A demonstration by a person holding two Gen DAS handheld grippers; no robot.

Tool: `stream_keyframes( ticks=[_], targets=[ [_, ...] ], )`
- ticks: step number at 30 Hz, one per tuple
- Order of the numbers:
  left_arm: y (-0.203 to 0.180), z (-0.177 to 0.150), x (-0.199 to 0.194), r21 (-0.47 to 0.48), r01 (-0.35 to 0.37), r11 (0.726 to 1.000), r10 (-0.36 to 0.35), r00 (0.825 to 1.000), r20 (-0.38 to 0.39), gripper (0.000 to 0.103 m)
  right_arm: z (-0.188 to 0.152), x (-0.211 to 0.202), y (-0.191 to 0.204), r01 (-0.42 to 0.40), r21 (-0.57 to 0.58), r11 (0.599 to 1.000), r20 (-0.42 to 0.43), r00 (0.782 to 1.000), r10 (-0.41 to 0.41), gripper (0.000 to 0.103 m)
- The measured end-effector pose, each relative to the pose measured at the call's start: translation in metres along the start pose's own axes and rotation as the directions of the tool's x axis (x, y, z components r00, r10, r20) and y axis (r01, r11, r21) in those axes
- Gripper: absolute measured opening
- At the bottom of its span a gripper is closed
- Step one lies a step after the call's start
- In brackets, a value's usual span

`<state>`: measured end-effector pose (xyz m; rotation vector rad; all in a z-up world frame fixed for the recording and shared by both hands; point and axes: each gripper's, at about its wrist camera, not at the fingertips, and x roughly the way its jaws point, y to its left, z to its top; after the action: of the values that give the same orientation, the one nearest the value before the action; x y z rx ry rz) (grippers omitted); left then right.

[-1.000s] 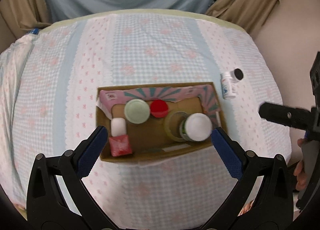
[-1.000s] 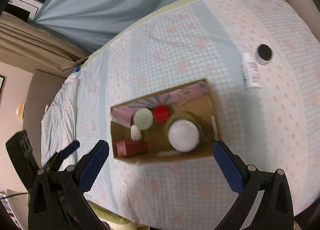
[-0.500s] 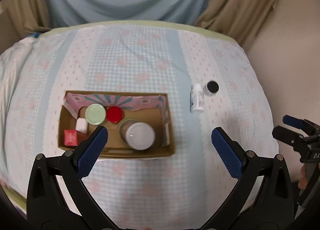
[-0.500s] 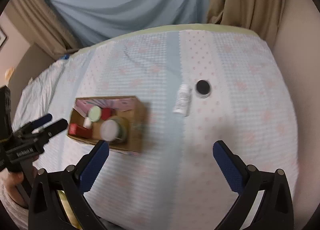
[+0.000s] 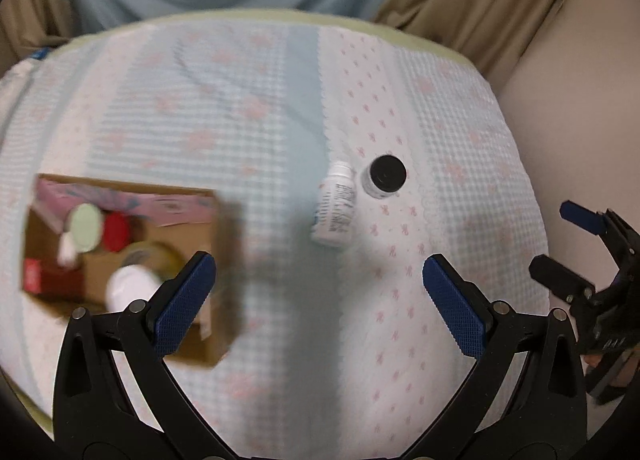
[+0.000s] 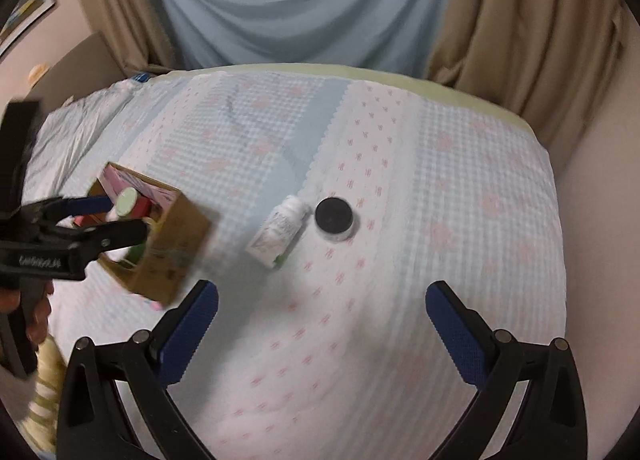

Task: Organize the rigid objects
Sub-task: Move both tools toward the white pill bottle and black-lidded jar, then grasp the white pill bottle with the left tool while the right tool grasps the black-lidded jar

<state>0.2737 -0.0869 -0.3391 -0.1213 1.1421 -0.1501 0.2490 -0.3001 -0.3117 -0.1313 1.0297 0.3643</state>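
Both views have swung right toward the white bottle (image 5: 335, 207); each gripper (image 5: 319, 292) (image 6: 322, 318) gapes wide, empty.

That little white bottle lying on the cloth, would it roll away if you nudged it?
Probably: the white bottle lies on its side and looks round, so a sideways nudge might roll it. The soft tablecloth may slow it. It looks small, likely light and stiff.

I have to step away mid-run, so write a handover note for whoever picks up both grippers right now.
Left gripper: open, empty.
Right gripper: open, empty.
Done: cardboard box on the left holds several items, blurred.
Left: white bottle lying on its side and black-lidded jar upright, close beside each other on the cloth, outside the box. Both still need boxing.
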Motion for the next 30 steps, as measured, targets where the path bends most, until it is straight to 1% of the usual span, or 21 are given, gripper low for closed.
stream_keyframes(
  ticks=[3,6,7,9,10,12,13,14,15,17,19,22,24,26,27,28,29,30],
  targets=[
    [-0.007,0.008,0.057,0.004,0.015,1.000,-0.015,0.999,-0.035,0.103,-0.005,0.034,-0.012,-0.002,-0.068,0.998,0.042,0.999,0.005,0.103],
    [-0.014,0.014,0.101,0.025,0.003,1.000,-0.001,0.998,-0.069,0.100,-0.009,0.079,-0.022,-0.005,-0.121,0.993,0.058,0.998,0.012,0.103],
    [-0.017,0.017,0.120,0.038,-0.006,0.999,0.009,0.996,-0.086,0.097,-0.009,0.092,-0.026,-0.009,-0.130,0.991,0.060,0.998,0.017,0.103],
    [-0.017,0.020,0.145,0.048,-0.008,0.999,0.014,0.994,-0.110,0.096,-0.009,0.117,-0.030,-0.017,-0.144,0.989,0.060,0.998,0.026,0.096],
    [-0.017,0.021,0.154,0.050,-0.013,0.999,0.019,0.993,-0.120,0.094,-0.009,0.128,-0.031,-0.020,-0.149,0.989,0.057,0.998,0.029,0.096],
    [-0.015,0.023,0.174,0.051,-0.023,0.998,0.030,0.988,-0.150,0.089,-0.007,0.155,-0.033,-0.036,-0.163,0.986,0.057,0.997,0.046,0.094],
    [-0.013,0.023,0.183,0.049,-0.020,0.999,0.028,0.986,-0.166,0.083,-0.007,0.166,-0.034,-0.044,-0.171,0.984,0.058,0.997,0.055,0.091],
    [-0.013,0.023,0.190,0.047,-0.018,0.999,0.026,0.984,-0.175,0.081,-0.006,0.175,-0.035,-0.051,-0.179,0.983,0.054,0.997,0.062,0.085],
    [-0.013,0.023,0.195,0.048,-0.015,0.999,0.023,0.983,-0.180,0.081,-0.004,0.184,-0.035,-0.055,-0.186,0.981,0.051,0.997,0.066,0.082],
    [-0.014,0.024,0.205,0.063,-0.024,0.998,0.035,0.982,-0.184,0.074,0.000,0.199,-0.035,-0.070,-0.205,0.976,0.049,0.995,0.082,0.079],
    [-0.015,0.026,0.212,0.073,-0.026,0.997,0.039,0.981,-0.191,0.070,0.004,0.210,-0.035,-0.082,-0.231,0.970,0.052,0.994,0.097,0.078],
    [-0.015,0.030,0.219,0.082,-0.017,0.996,0.033,0.980,-0.197,0.070,0.009,0.218,-0.036,-0.113,-0.270,0.956,0.054,0.990,0.132,0.078],
    [-0.020,0.033,0.220,0.111,-0.020,0.994,0.042,0.980,-0.197,0.069,0.012,0.221,-0.035,-0.138,-0.313,0.940,0.048,0.986,0.160,0.078],
    [-0.024,0.035,0.224,0.144,-0.007,0.990,0.036,0.979,-0.201,0.061,0.014,0.225,-0.030,-0.167,-0.372,0.913,0.031,0.981,0.192,0.077],
    [-0.027,0.037,0.225,0.151,0.003,0.988,0.028,0.979,-0.203,0.059,0.015,0.226,-0.028,-0.181,-0.394,0.901,0.022,0.978,0.206,0.074],
    [-0.029,0.037,0.226,0.155,0.015,0.988,0.017,0.979,-0.204,0.052,0.017,0.227,-0.026,-0.195,-0.416,0.888,0.013,0.975,0.221,0.072],
    [-0.030,0.038,0.227,0.155,0.026,0.988,0.007,0.979,-0.205,0.049,0.018,0.229,-0.023,-0.206,-0.436,0.876,0.004,0.973,0.230,0.067],
    [-0.032,0.039,0.229,0.157,0.025,0.987,0.007,0.979,-0.204,0.049,0.019,0.230,-0.021,-0.215,-0.450,0.867,-0.007,0.971,0.238,0.064]
  ],
)
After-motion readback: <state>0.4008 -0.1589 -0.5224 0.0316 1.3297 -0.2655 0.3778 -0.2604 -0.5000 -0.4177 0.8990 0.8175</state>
